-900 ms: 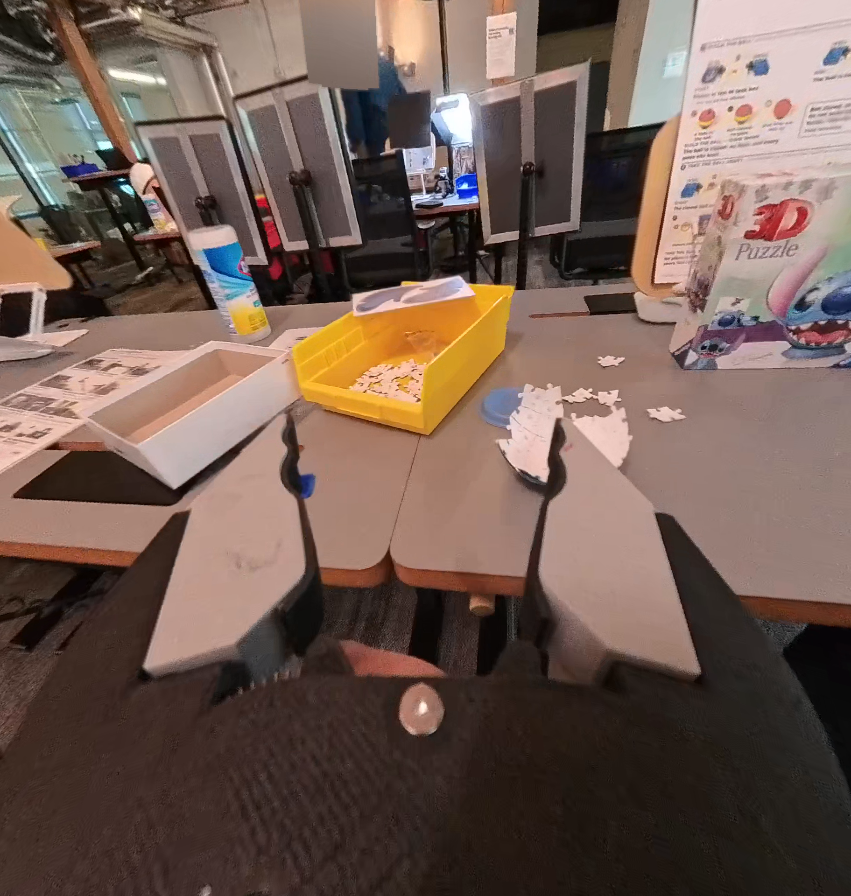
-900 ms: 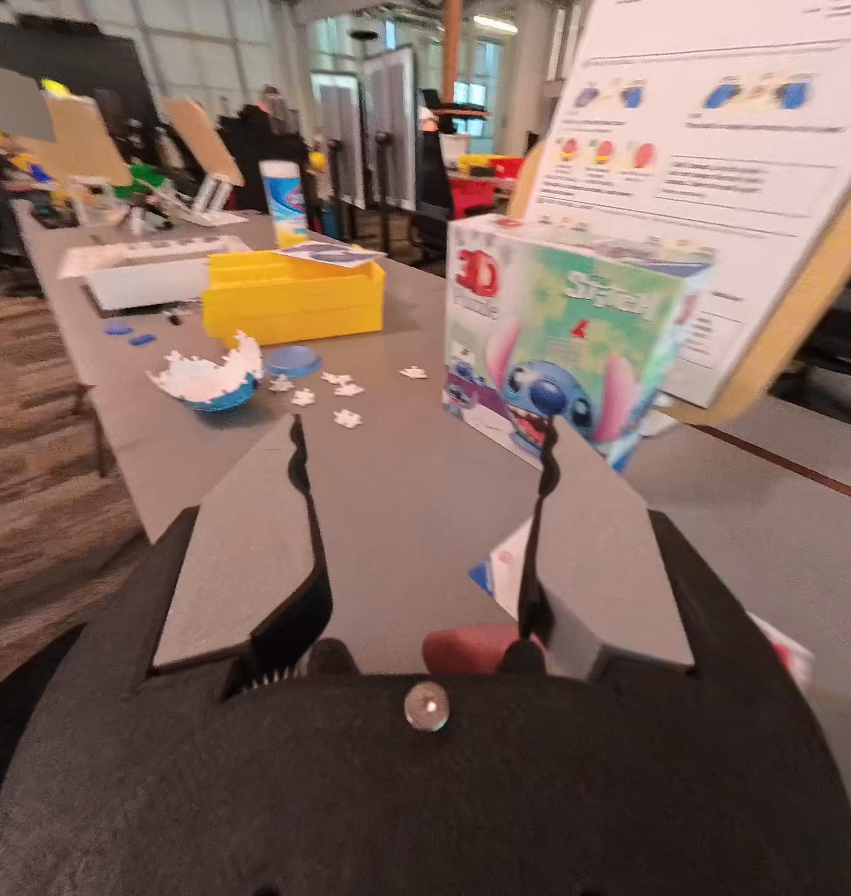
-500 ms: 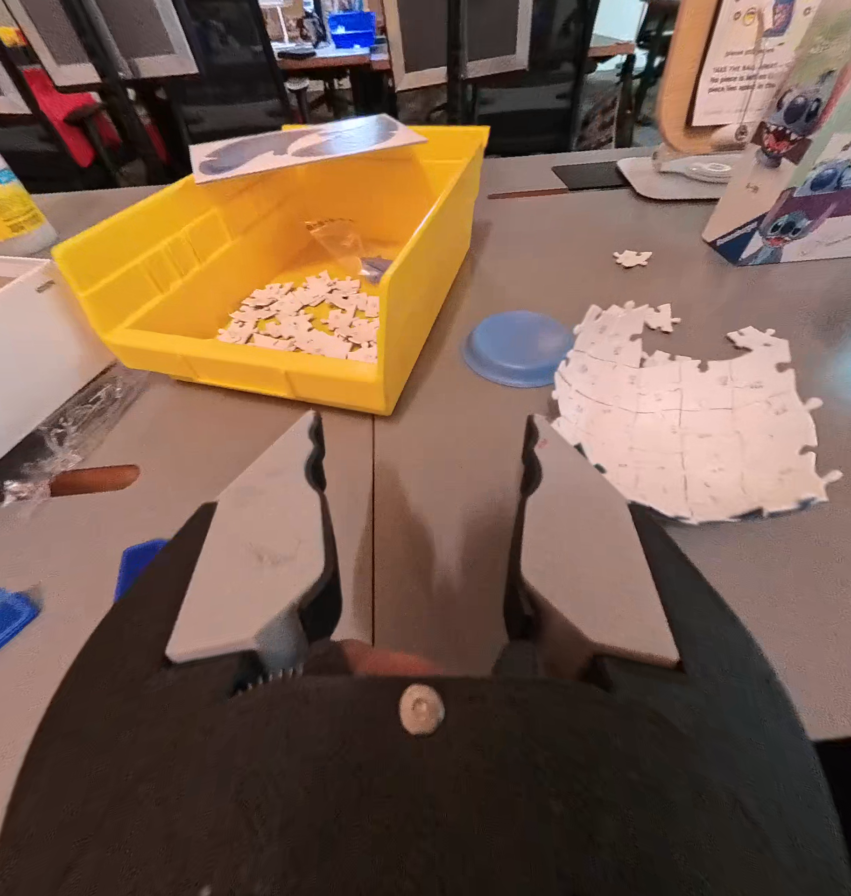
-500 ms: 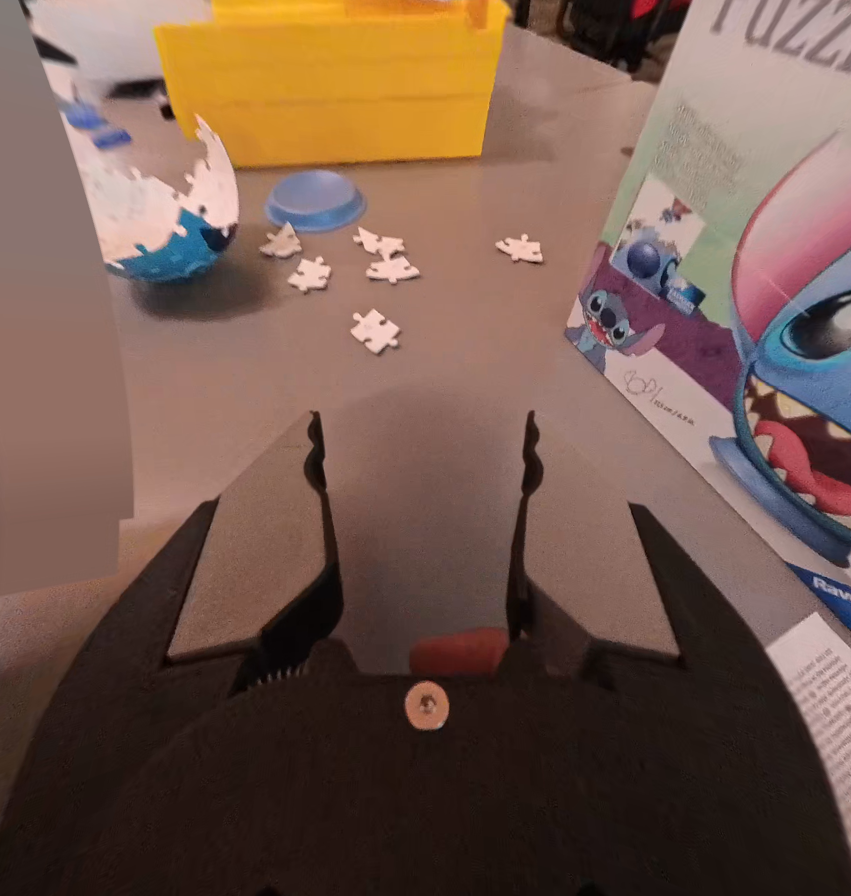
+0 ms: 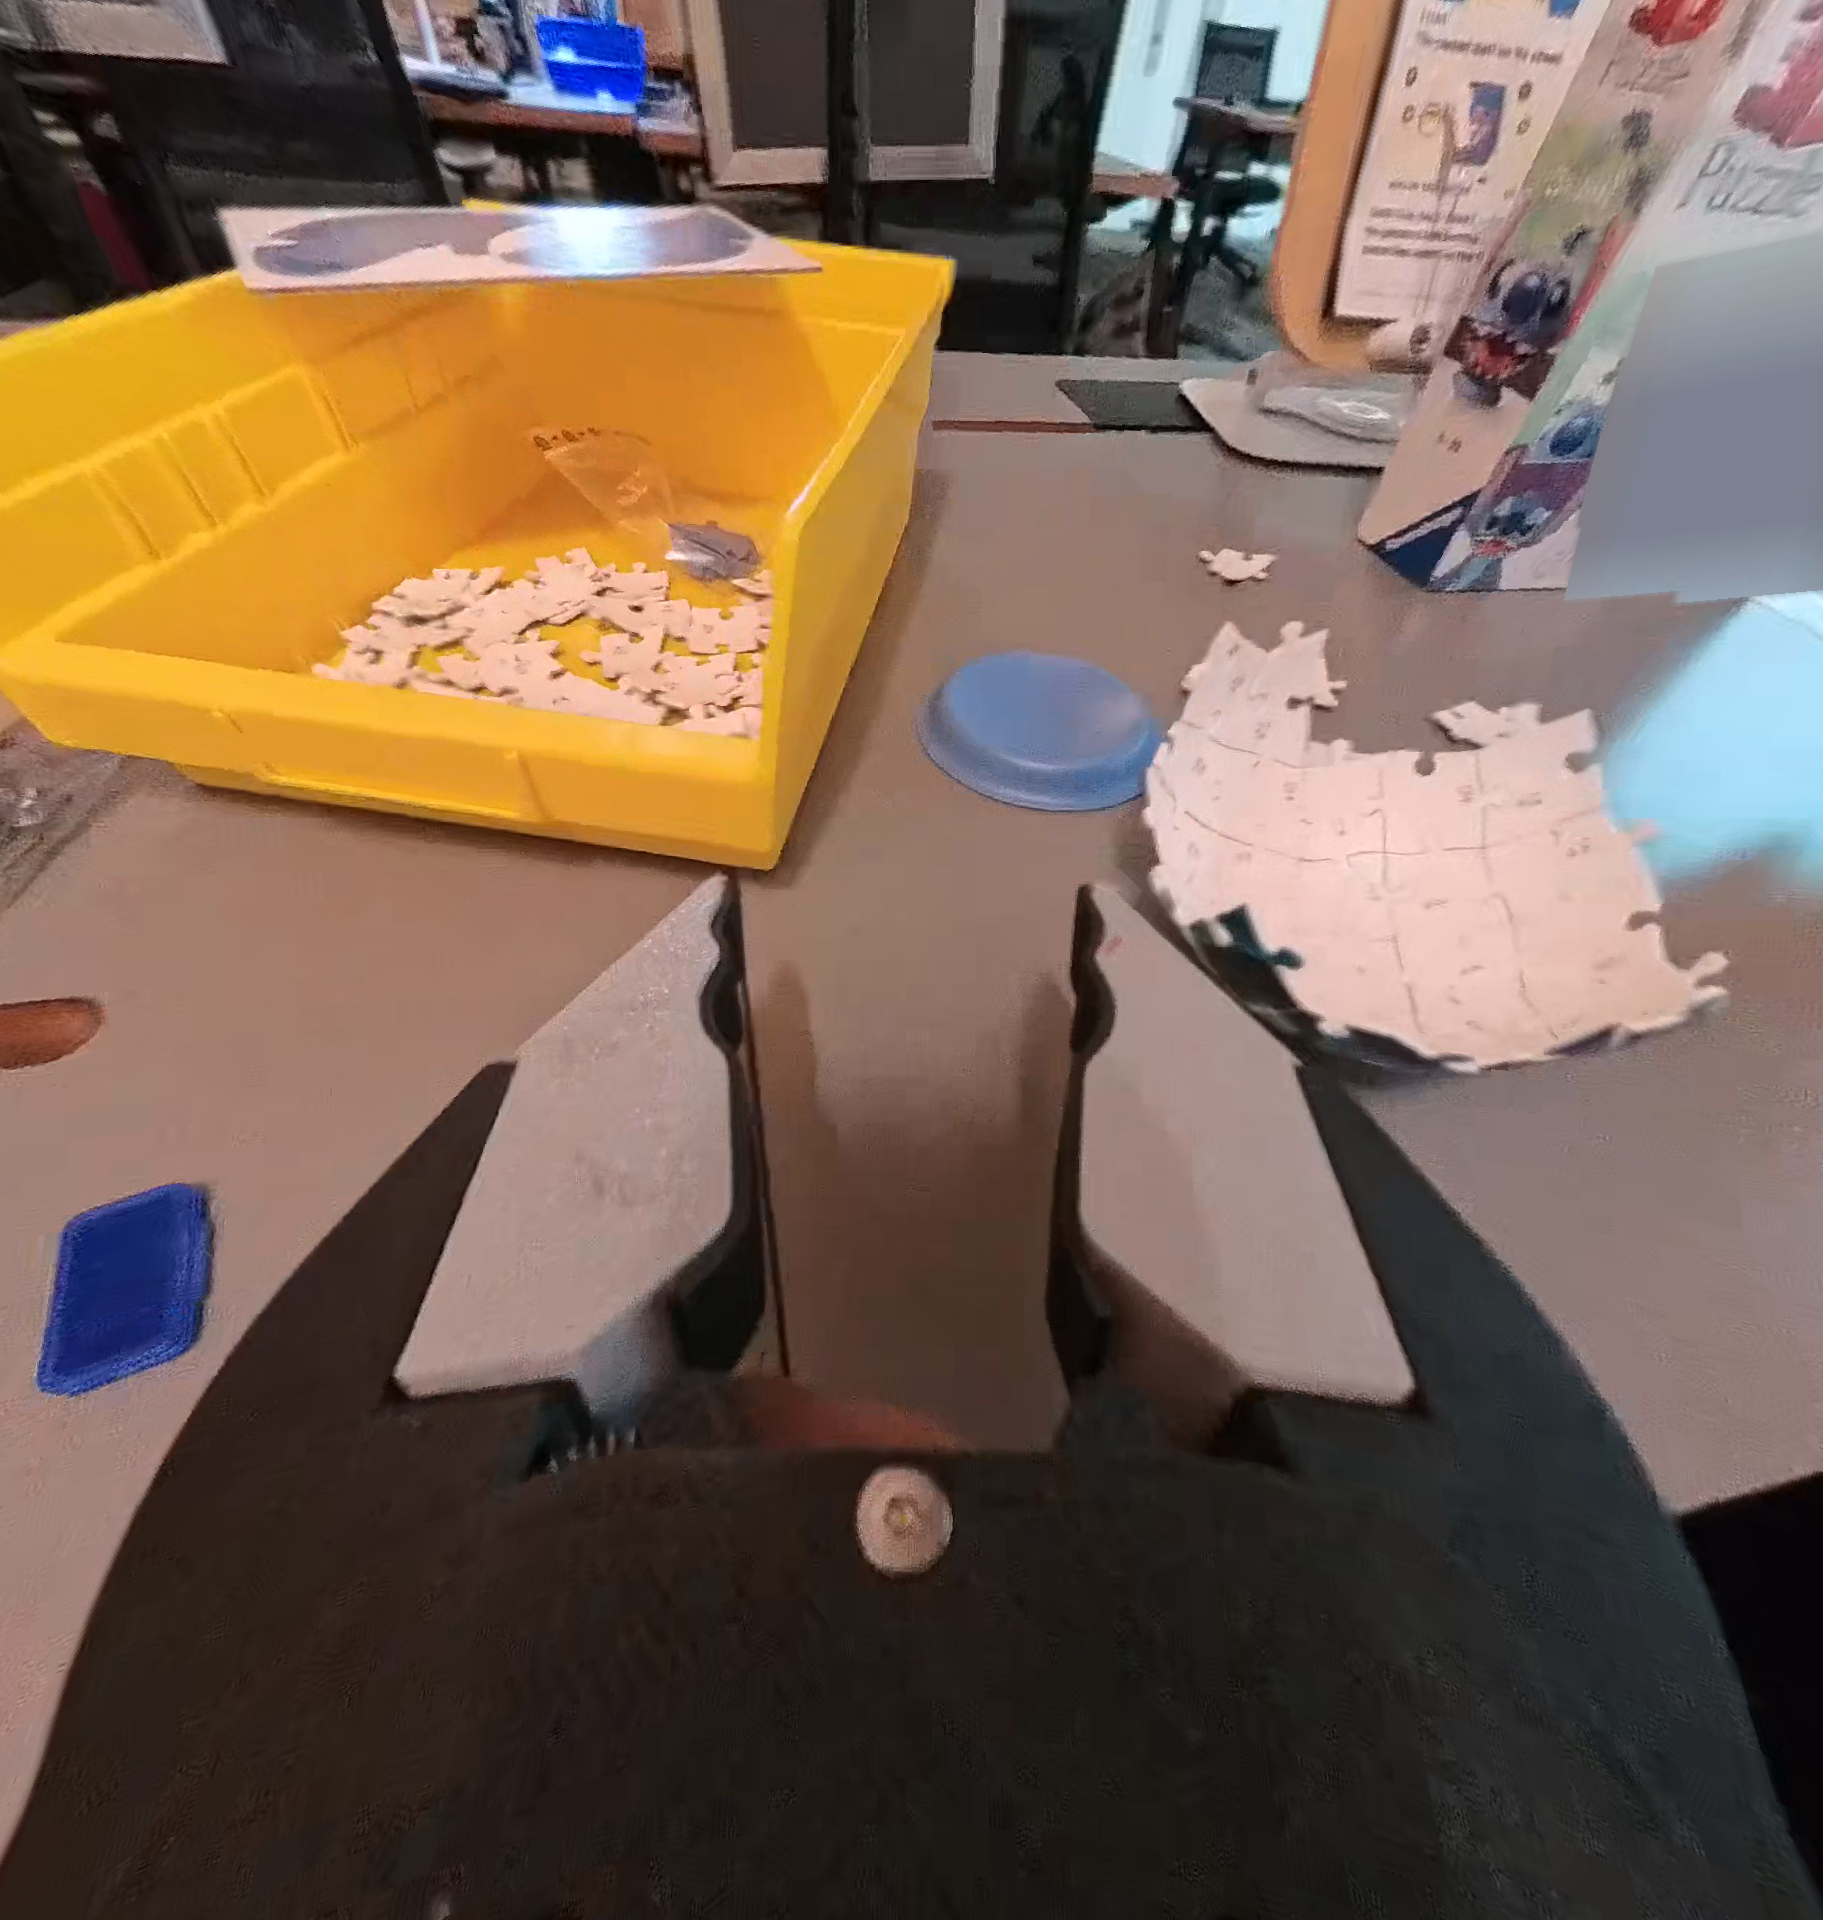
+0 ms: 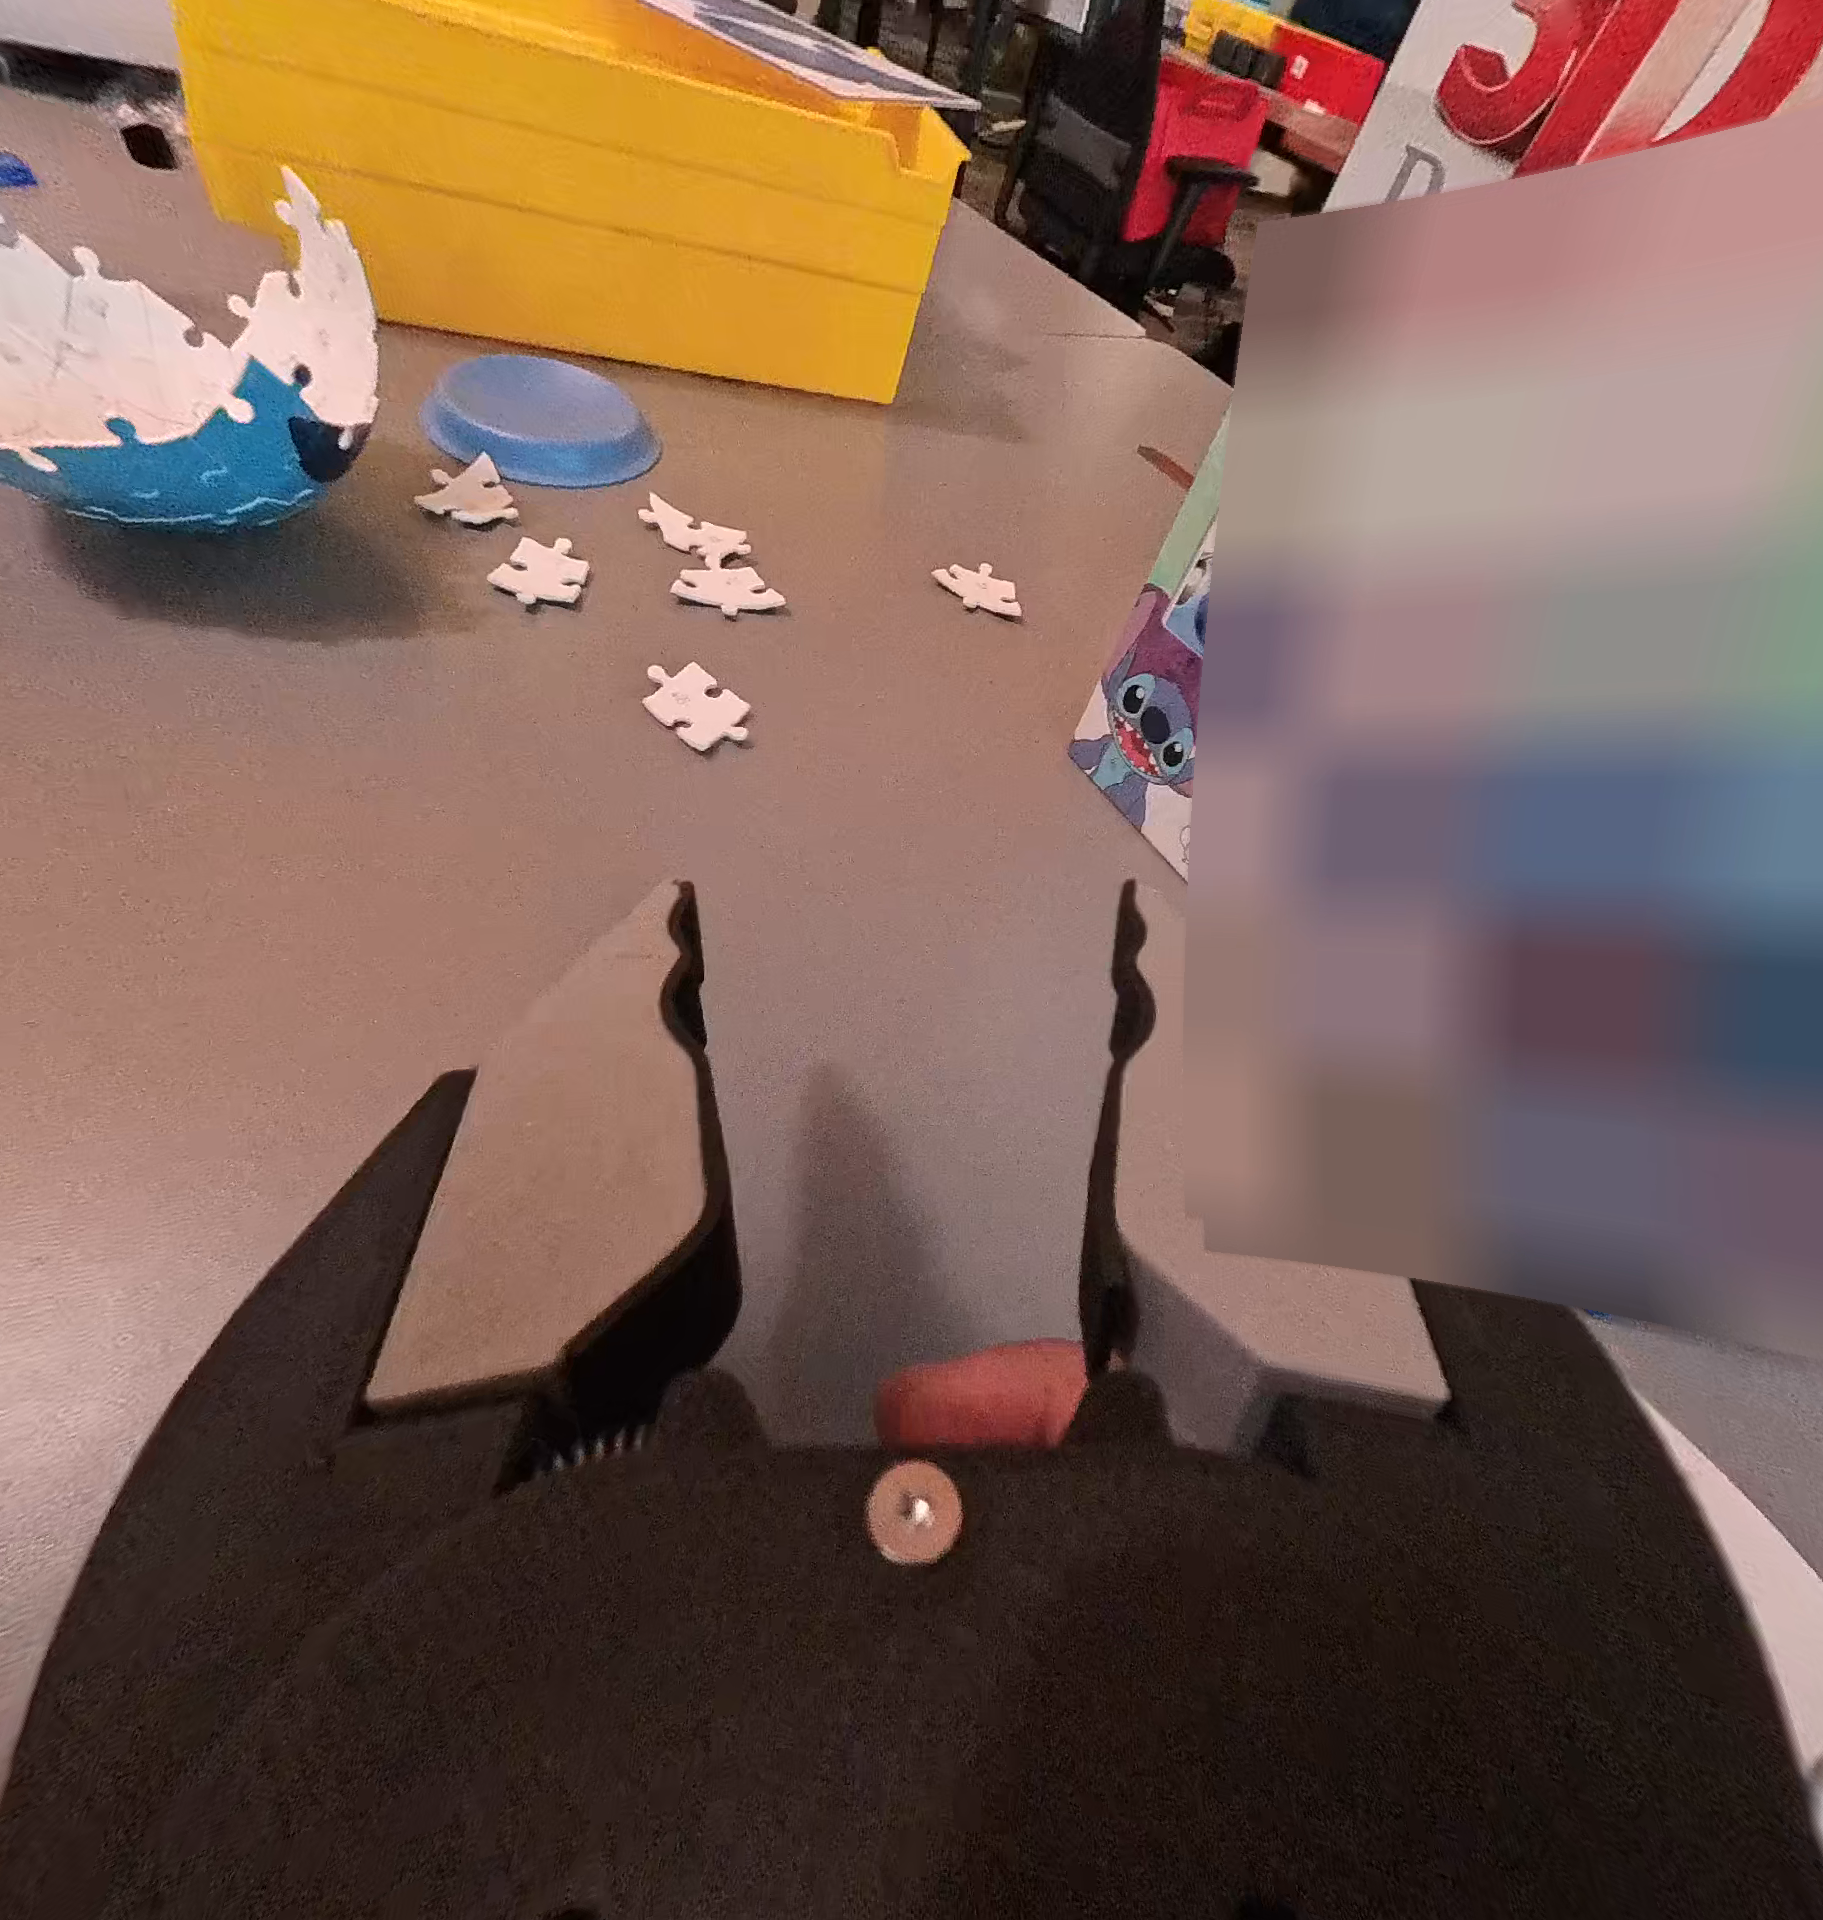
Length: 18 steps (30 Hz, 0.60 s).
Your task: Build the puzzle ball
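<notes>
The half-built puzzle ball (image 5: 1406, 883) is a curved shell, white inside and blue outside, lying on the grey table just right of my left gripper (image 5: 902, 904). It also shows at the far left of the right wrist view (image 6: 148, 374). Several loose white pieces (image 6: 697, 704) lie on the table ahead of my right gripper (image 6: 902, 894). More pieces (image 5: 564, 644) fill the yellow bin (image 5: 450, 769). A blue round stand (image 5: 1037, 727) sits between bin and shell, also seen from the right wrist (image 6: 538, 421). Both grippers are open and empty, low over the table.
The puzzle box (image 6: 1146, 717) stands upright at the right, close to my right gripper. A card (image 5: 512, 244) lies across the bin's back rim. A blue patch (image 5: 122, 1283) and a brown slot (image 5: 19, 1029) mark the table at the left. The table's front edge (image 5: 1738, 1486) is near. Across from one pair of fingers to the other is roughly 40 cm. From my left tips it is roughly 20 cm to the brown slot (image 5: 19, 1029); from my right, 60 cm.
Both grippers have moved forward and down over the table. The shell, bin and loose pieces now look much nearer. Both grippers' jaws have narrowed a little but stay open.
</notes>
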### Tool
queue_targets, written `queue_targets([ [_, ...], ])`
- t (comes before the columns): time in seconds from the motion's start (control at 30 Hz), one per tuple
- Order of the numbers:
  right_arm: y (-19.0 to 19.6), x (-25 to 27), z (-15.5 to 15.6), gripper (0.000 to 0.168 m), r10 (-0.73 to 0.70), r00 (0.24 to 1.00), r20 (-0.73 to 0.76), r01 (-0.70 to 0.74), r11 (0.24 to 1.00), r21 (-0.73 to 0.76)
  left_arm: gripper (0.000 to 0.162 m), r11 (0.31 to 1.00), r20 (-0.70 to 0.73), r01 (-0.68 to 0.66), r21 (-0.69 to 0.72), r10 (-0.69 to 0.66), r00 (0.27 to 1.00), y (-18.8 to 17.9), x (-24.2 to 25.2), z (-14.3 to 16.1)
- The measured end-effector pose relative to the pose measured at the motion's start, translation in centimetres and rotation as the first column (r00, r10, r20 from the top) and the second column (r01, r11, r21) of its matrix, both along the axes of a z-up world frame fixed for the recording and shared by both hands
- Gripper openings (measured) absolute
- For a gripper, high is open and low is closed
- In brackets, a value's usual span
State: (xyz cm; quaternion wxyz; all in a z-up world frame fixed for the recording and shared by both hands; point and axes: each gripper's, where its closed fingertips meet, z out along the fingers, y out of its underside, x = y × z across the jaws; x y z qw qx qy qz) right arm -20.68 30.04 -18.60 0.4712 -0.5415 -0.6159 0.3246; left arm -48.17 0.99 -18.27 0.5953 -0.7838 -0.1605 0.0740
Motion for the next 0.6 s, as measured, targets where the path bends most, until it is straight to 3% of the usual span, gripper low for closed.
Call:
queue_targets([
  [0.13, 1.1, 0.4, -0.4, 0.074, -0.065, 0.998, 0.011, 0.064, 0.997, 0.042, 0.049, 0.981, -0.033, -0.191, -0.045, 0.19, 0.981, -2.4, -2.5, -1.6],
  [0.47, 1.1, -0.4, -0.8, 0.062, 0.003, 1.0, 0.025, -0.001, 0.997, -0.079, 0.042, 0.942, -0.06, -0.22, -0.255, 0.211, 0.976, -1.1, -1.4, -4.7],
  [0.6, 0.6, -1.2, -1.1, 0.062, 0.037, 0.998, 0.044, -0.032, 0.994, -0.106, 0.034, 0.944, -0.029, -0.194, -0.266, 0.194, 0.981, -0.7, -0.2, -5.1],
])
